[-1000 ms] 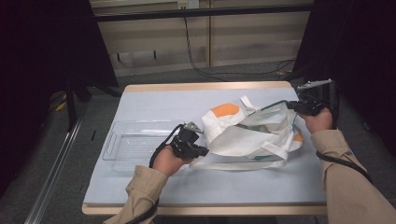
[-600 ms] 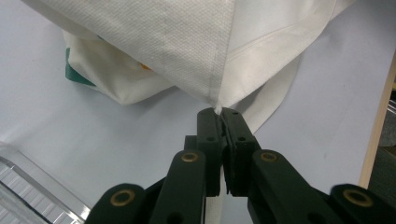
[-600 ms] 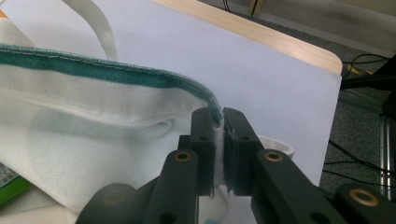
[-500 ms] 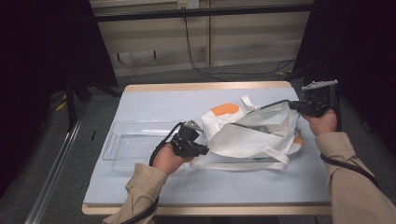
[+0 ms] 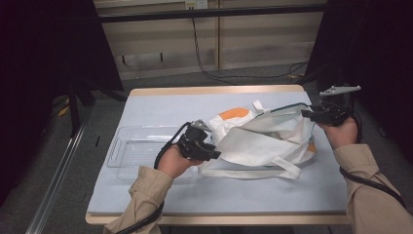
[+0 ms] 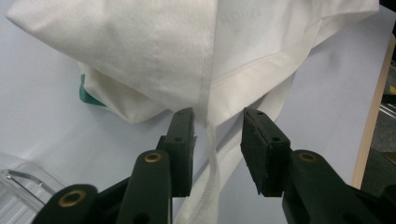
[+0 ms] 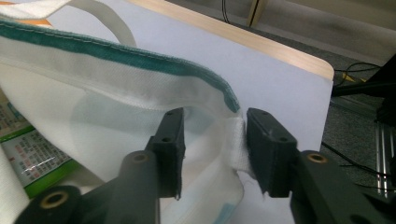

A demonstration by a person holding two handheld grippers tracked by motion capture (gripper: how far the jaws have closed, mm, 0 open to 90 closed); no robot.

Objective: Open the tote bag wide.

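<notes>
Bag (image 5: 265,139) lies on the desk (image 5: 146,195), its seam between the left gripper (image 6: 217,140) fingers and its green-edged rim between the right gripper (image 7: 212,149) fingers; both pairs have just been opening and no longer clamp the cloth. Judged step: release. Next, draw both straight back off the fabric; open desk lies behind the left fingers, the desk edge close beyond the right.

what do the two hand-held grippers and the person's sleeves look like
Both are black. The left hand-held gripper and the right hand-held gripper each trail a black cable and carry a grey three-cornered plate on top. Up close, the jaws are matt black bars with small screw holes and brass-coloured pivot rivets. The person wears tan long sleeves.
</notes>
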